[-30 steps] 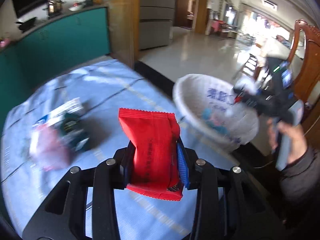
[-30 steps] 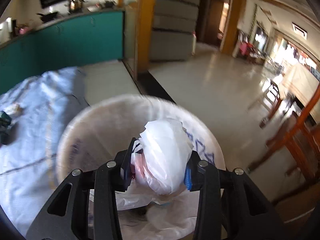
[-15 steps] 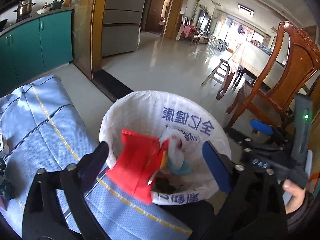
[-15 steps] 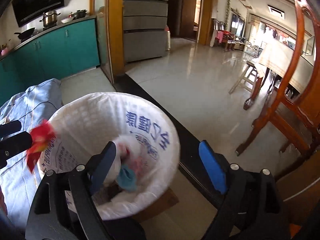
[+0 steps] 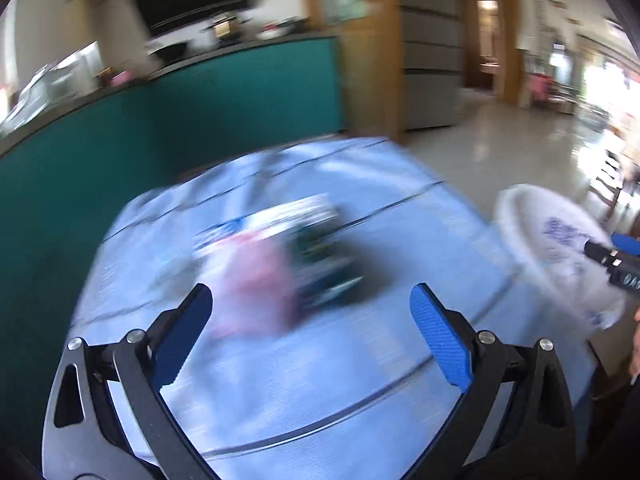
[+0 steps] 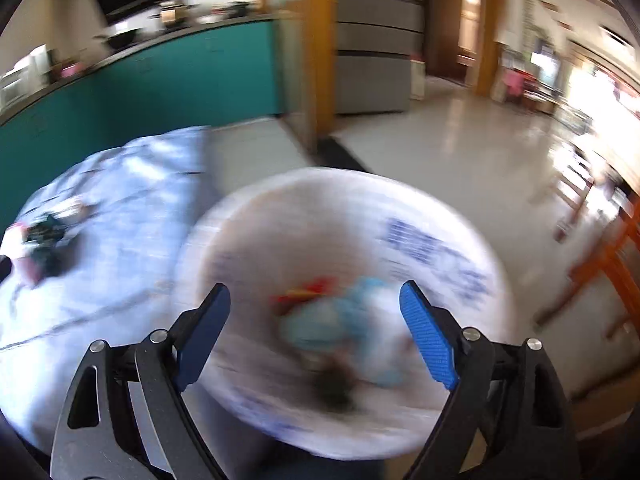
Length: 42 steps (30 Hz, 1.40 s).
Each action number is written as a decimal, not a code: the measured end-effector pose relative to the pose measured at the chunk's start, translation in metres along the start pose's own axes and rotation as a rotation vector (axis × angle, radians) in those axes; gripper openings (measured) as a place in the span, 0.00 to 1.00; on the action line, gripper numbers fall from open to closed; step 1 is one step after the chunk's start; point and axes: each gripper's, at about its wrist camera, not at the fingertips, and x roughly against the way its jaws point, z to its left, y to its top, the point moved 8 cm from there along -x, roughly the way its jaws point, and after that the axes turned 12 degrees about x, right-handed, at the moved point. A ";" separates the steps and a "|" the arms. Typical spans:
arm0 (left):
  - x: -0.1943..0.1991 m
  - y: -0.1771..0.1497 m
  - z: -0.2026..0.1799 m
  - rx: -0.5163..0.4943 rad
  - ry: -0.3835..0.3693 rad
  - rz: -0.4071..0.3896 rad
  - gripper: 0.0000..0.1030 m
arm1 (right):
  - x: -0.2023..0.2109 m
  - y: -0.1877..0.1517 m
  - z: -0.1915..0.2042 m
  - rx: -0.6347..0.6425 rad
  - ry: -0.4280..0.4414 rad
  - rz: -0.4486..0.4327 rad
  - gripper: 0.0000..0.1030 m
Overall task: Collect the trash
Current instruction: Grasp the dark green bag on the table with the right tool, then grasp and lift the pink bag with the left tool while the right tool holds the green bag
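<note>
Both loads are dropping away into the lined bin (image 6: 400,216), the left hand-held gripper (image 5: 310,336) is opening empty over tabletop litter (image 5: 280,264), the right hand-held gripper (image 6: 316,332) gaping above the bin, best approaching squarely.

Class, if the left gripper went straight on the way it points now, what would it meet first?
Probably the blurred pink wrapper in the litter on the blue cloth-covered table, between the open left gripper fingers; depth is unclear.
</note>
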 end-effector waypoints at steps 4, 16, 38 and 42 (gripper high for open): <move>0.014 -0.011 0.071 0.104 0.083 0.035 0.96 | -0.006 0.044 0.092 0.113 0.186 -0.062 0.82; 0.053 -0.037 0.146 0.223 0.090 0.038 0.96 | -0.066 0.117 0.281 0.291 0.387 -0.009 0.82; 0.043 -0.043 0.139 0.234 0.057 0.059 0.96 | 0.003 0.022 0.234 0.428 0.396 0.027 0.46; 0.039 -0.044 0.128 0.213 0.049 0.071 0.96 | 0.002 0.014 0.209 0.395 0.345 0.038 0.47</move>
